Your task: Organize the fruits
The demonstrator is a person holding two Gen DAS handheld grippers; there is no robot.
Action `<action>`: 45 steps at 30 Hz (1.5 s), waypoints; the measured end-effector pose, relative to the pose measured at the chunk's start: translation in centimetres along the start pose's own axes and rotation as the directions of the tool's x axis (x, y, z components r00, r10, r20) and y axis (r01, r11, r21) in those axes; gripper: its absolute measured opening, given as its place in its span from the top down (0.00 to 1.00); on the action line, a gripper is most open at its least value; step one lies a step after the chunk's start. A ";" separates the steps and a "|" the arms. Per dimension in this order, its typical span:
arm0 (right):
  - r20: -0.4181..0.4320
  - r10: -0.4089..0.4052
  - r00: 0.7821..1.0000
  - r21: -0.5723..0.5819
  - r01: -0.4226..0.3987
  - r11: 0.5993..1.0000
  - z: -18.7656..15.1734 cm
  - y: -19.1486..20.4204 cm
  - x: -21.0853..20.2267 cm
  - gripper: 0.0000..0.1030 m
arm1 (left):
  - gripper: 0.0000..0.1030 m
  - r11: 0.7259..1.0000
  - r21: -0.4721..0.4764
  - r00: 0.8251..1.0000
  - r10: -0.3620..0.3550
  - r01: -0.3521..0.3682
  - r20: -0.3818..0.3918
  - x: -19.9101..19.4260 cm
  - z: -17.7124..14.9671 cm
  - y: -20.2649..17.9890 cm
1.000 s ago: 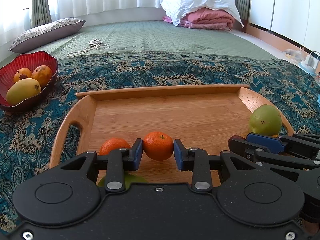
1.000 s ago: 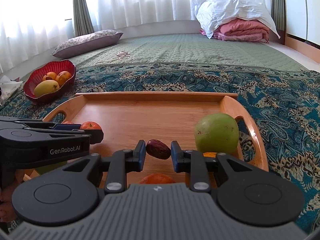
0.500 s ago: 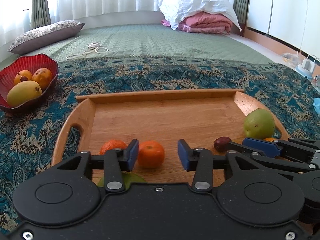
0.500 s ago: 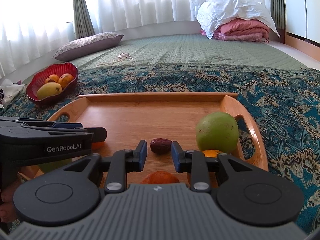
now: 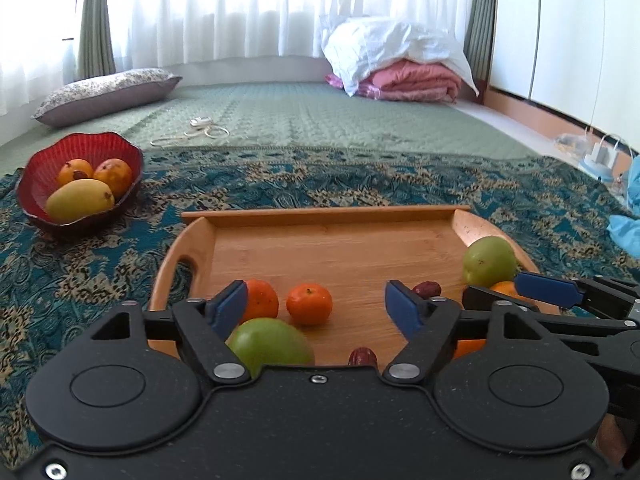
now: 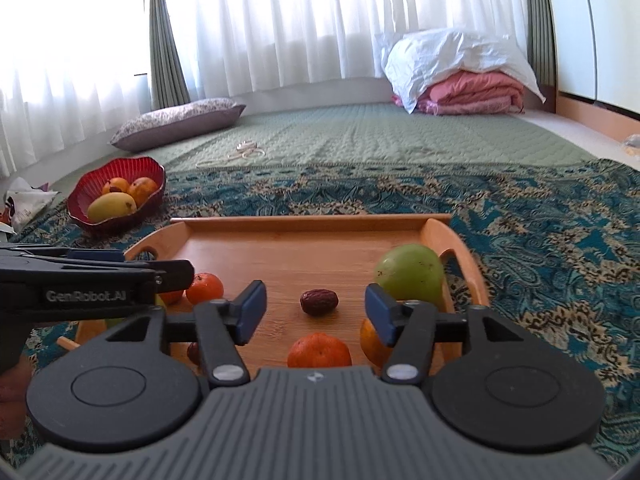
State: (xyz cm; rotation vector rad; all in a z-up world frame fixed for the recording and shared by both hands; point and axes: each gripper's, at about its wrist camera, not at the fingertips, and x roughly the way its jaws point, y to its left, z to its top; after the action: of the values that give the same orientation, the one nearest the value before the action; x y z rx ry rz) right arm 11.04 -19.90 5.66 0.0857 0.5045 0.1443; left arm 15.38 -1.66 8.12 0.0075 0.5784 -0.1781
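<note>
Left wrist view: the left claw (image 5: 316, 306) is held wide open over the wooden tray (image 5: 332, 248), a mandarin (image 5: 309, 304) lying free between its pads. The right claw (image 6: 312, 308) is likewise spread, a date (image 6: 319, 302) resting unheld ahead.

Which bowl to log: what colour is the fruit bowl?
Red, the fluted bowl; clearest in the left wrist view.

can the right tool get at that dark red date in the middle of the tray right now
Probably yes. The right tool is open, and the date lies on the tray between its fingers with nothing between them. The green fruit sits off to the right, apart from the date.
</note>
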 end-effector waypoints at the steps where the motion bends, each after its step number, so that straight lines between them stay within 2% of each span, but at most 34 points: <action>1: 0.008 0.000 1.000 -0.002 0.000 1.000 -0.2 0.0 -0.4 0.25 | 0.26 1.000 -0.001 1.000 -0.002 0.002 0.006 -0.6 -0.2 0.0; 9: 0.044 -0.009 0.999 -0.015 0.010 1.000 -1.9 0.5 -2.9 0.20 | 0.20 1.000 -0.003 0.999 0.014 -0.014 0.035 -3.8 -2.3 0.4; 14: 0.052 -0.010 0.999 -0.040 0.012 0.999 -3.2 1.0 -4.1 0.16 | 0.19 0.999 -0.037 0.999 0.031 -0.030 0.016 -5.1 -4.4 1.1; 21: 0.039 -0.017 0.999 -0.037 0.019 0.999 -5.0 1.3 -4.9 0.16 | 0.17 0.997 -0.037 0.997 0.073 -0.074 -0.010 -6.1 -7.2 1.6; 31: 0.007 -0.048 0.999 -0.025 0.048 0.999 -7.6 1.2 -5.5 0.14 | 0.13 0.993 -0.060 0.993 0.101 -0.104 -0.054 -5.9 -9.8 2.0; 41: -0.039 -0.090 0.995 -0.019 0.090 0.996 -9.2 0.6 -4.4 0.13 | 0.11 0.987 -0.051 0.984 0.149 -0.155 -0.102 -4.2 -11.4 1.8; 45: -0.058 -0.092 0.994 -0.043 0.090 0.995 -9.9 1.0 -3.9 0.07 | 0.08 0.984 -0.033 0.981 0.169 -0.173 -0.095 -3.8 -11.6 1.6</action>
State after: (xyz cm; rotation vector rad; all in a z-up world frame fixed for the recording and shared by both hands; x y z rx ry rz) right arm 2.76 -19.07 -1.01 0.0189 0.5636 0.0677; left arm 6.25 1.22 0.42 0.0253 0.6700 0.0020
